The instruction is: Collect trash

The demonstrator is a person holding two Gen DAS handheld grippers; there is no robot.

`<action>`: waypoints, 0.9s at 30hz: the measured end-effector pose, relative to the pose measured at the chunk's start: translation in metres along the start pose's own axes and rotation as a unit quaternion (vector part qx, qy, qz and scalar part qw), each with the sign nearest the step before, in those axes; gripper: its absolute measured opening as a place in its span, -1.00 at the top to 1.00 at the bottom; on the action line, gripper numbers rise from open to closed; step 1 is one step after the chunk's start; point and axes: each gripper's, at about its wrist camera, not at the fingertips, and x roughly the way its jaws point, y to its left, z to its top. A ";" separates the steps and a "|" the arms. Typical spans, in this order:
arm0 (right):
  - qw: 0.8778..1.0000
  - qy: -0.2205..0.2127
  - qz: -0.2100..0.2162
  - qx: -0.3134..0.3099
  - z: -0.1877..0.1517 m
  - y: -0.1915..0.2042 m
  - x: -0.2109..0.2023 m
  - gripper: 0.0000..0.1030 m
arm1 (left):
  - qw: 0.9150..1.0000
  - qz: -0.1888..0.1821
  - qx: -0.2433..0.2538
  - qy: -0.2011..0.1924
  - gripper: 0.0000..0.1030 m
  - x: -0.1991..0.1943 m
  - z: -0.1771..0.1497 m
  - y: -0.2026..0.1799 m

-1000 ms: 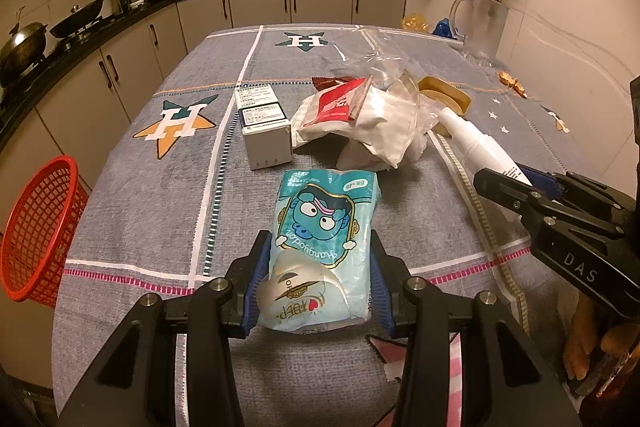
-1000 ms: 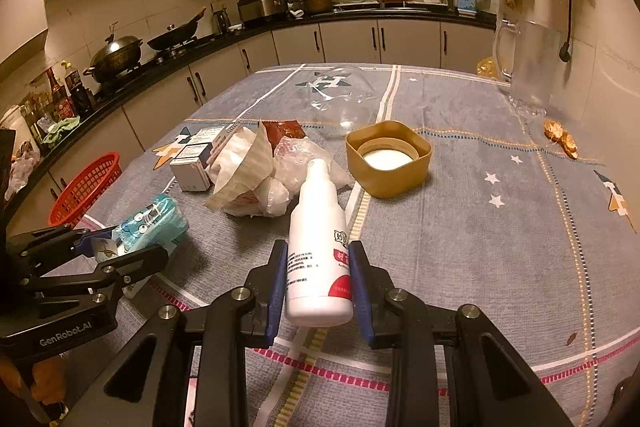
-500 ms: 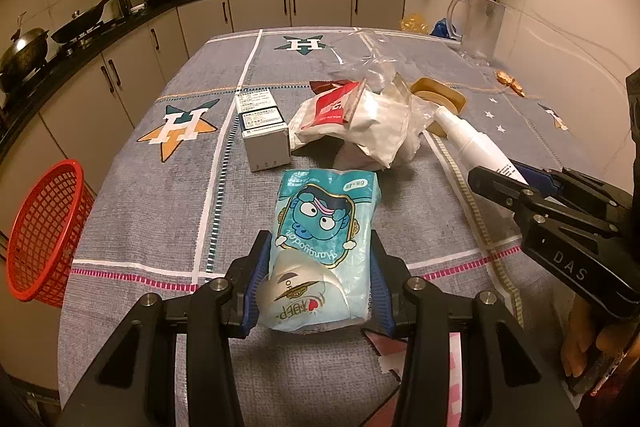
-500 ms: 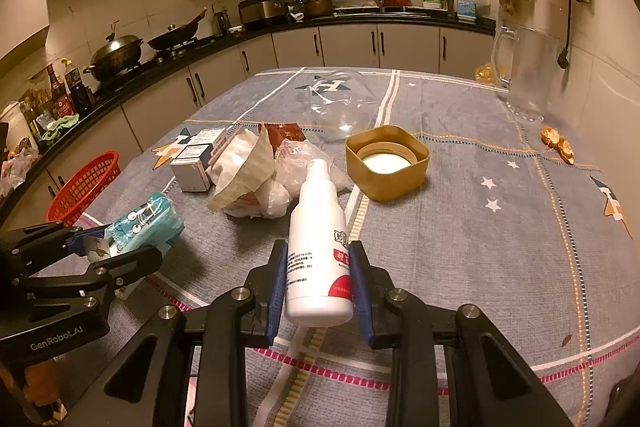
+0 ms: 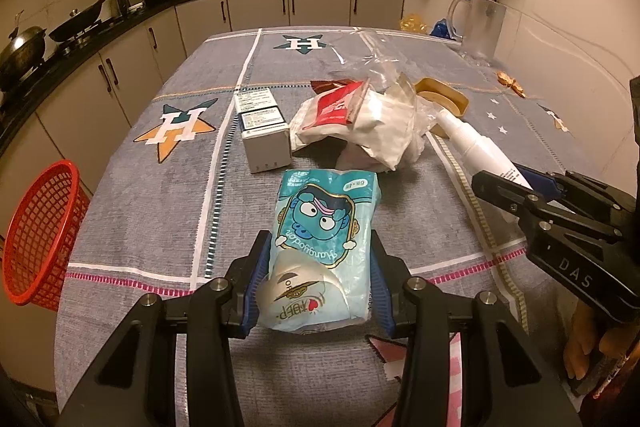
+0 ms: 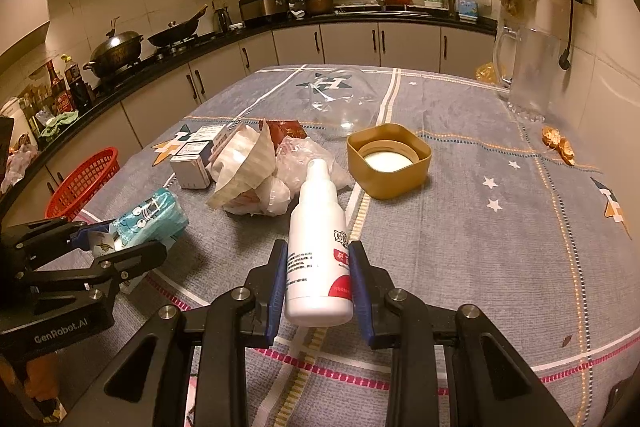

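Nothing moved since earlier. Red basket (image 5: 40,239) hangs off table's left edge. Left gripper (image 5: 318,267) clamps tissue pack (image 5: 320,251); right gripper (image 6: 319,283) clamps white bottle (image 6: 318,247). Both grasped on the table; next, lift and carry to basket.

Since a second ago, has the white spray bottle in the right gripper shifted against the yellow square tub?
No. The white spray bottle sits clamped in the right gripper, its cap just as close to the yellow tub as before.
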 end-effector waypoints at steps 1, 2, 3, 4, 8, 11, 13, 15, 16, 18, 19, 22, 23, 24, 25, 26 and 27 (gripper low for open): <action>1.000 -0.001 0.001 0.001 0.000 0.000 0.000 0.37 | 1.000 0.000 -0.002 -0.001 0.15 -0.001 0.000 0.001; 1.000 -0.002 0.001 0.003 0.000 -0.001 -0.001 0.37 | 1.000 0.001 -0.004 -0.003 0.15 -0.002 0.000 0.002; 1.000 -0.002 0.001 0.006 0.000 -0.001 -0.001 0.37 | 1.000 0.002 -0.004 -0.004 0.15 -0.004 -0.001 0.003; 1.000 -0.002 0.003 0.009 0.000 -0.002 -0.002 0.37 | 1.000 0.002 -0.005 -0.005 0.15 -0.004 -0.001 0.004; 1.000 0.000 0.006 0.022 -0.003 -0.005 -0.009 0.37 | 1.000 0.000 -0.007 -0.007 0.15 -0.010 -0.005 0.007; 1.000 -0.005 -0.001 0.028 -0.005 -0.006 -0.019 0.37 | 1.000 -0.002 -0.009 -0.012 0.15 -0.014 -0.007 0.012; 1.000 -0.009 -0.002 0.028 -0.005 -0.004 -0.027 0.37 | 1.000 -0.005 -0.014 -0.015 0.15 -0.018 -0.008 0.016; 1.000 -0.016 -0.003 0.020 -0.003 0.003 -0.035 0.37 | 1.000 -0.006 -0.019 -0.019 0.15 -0.021 -0.009 0.021; 1.000 -0.018 0.000 0.017 -0.002 0.007 -0.038 0.37 | 1.000 -0.006 -0.021 -0.021 0.15 -0.023 -0.009 0.023; 1.000 -0.020 0.010 0.009 0.003 0.016 -0.043 0.37 | 0.999 -0.006 -0.027 -0.024 0.14 -0.026 -0.010 0.029; 1.000 -0.021 0.013 0.005 0.004 0.020 -0.045 0.37 | 0.999 -0.005 -0.030 -0.026 0.14 -0.028 -0.011 0.032; 0.999 -0.022 0.023 -0.008 0.010 0.036 -0.046 0.37 | 0.999 0.000 -0.038 -0.031 0.14 -0.034 -0.013 0.043; 0.999 -0.020 0.031 -0.010 0.012 0.041 -0.046 0.37 | 0.999 0.001 -0.042 -0.033 0.14 -0.035 -0.014 0.047; 0.999 -0.019 0.039 -0.012 0.015 0.047 -0.045 0.37 | 0.998 0.003 -0.046 -0.034 0.14 -0.037 -0.015 0.052; 0.999 -0.019 0.042 -0.016 0.017 0.051 -0.044 0.37 | 0.998 0.005 -0.050 -0.035 0.14 -0.039 -0.016 0.056; 0.999 -0.022 0.042 -0.024 0.019 0.058 -0.044 0.37 | 0.998 0.007 -0.055 -0.036 0.14 -0.040 -0.016 0.060; 0.998 -0.022 0.044 -0.029 0.021 0.063 -0.043 0.37 | 0.998 0.009 -0.059 -0.037 0.14 -0.042 -0.017 0.065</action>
